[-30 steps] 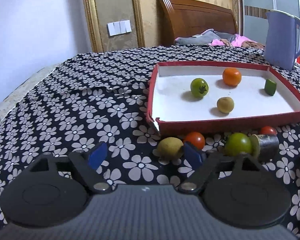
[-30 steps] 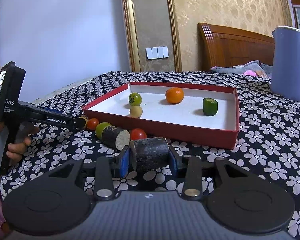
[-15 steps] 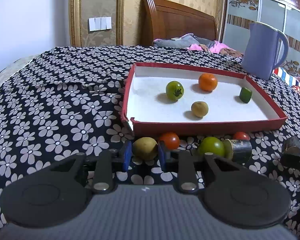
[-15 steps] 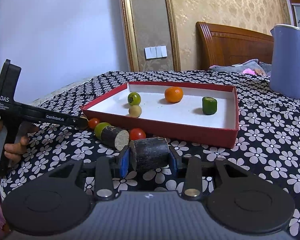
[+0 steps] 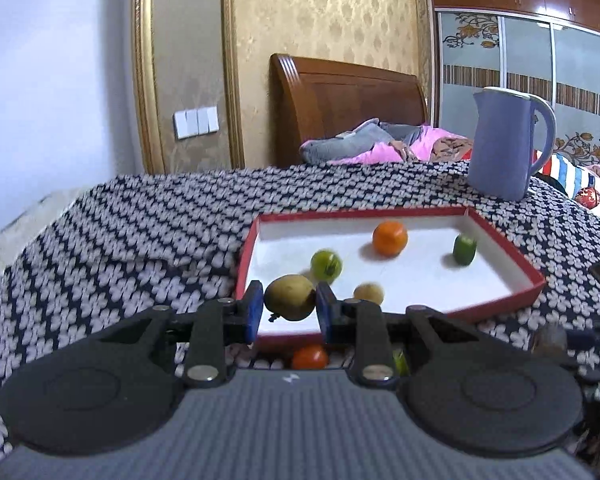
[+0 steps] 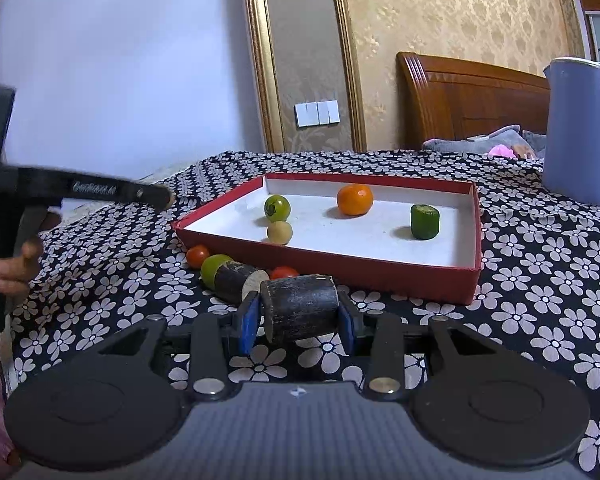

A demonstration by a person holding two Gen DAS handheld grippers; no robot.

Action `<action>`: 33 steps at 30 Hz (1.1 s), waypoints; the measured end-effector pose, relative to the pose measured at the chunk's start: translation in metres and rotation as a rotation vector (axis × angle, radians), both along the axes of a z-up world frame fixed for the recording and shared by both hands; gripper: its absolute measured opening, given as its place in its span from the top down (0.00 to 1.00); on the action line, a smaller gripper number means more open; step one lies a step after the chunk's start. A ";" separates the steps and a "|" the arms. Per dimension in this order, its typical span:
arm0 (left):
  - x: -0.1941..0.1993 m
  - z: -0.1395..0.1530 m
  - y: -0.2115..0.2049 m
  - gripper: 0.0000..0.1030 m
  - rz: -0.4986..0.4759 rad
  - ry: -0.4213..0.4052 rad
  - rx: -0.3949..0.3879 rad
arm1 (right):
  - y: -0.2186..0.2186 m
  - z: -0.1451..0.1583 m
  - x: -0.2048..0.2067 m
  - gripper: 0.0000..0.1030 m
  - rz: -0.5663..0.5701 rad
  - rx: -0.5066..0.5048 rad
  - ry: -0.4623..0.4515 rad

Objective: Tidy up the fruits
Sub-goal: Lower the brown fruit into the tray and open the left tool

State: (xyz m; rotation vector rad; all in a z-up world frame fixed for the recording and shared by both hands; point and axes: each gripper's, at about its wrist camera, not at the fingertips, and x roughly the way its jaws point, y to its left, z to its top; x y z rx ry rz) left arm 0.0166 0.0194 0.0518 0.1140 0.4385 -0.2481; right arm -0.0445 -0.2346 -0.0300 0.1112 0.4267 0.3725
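A round yellow-brown fruit (image 5: 290, 297) is pinched between the blue pads of the left tool (image 5: 288, 312). A second ago those pads were spread wide and the fruit lay on the flowered black-and-white cloth (image 6: 540, 280) of the table, just outside the near left corner of the shallow red cardboard tray with a white floor (image 6: 380, 270). Now the fruit is carried clear of the cloth, and in the left wrist view it is seen in front of the tray's near left corner. The left view is blurred.

The right tool (image 6: 298, 316) is unchanged: it is closed on a short dark cylindrical piece with pale cut ends (image 6: 302, 308), just outside the tray's near edge.

Inside the tray are kept a green tomato (image 6: 277, 207), a small tan round fruit (image 6: 279, 233), an orange mandarin (image 6: 355, 199) and a green cylindrical piece (image 6: 424, 221). Along the near edge, on the cloth, two red tomatoes (image 6: 198, 256) (image 6: 284, 273), a green round fruit (image 6: 212, 270) and a second dark cylinder (image 6: 236, 282) are left as before.

A blue jug (image 6: 580, 132) is set near the table's far right corner.

White lettering on the left tool's arm is too blurred to be read.
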 end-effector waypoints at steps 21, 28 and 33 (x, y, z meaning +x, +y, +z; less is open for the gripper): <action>0.127 -0.021 -0.118 0.75 0.032 0.091 0.167 | -0.010 0.005 -0.008 0.62 -0.007 0.024 -0.009; 0.136 -0.030 -0.126 0.73 0.051 0.116 0.182 | -0.012 0.003 -0.007 0.62 -0.009 0.028 -0.004; 0.129 -0.028 -0.123 0.65 0.058 0.106 0.194 | -0.010 0.004 -0.007 0.62 -0.010 0.029 -0.004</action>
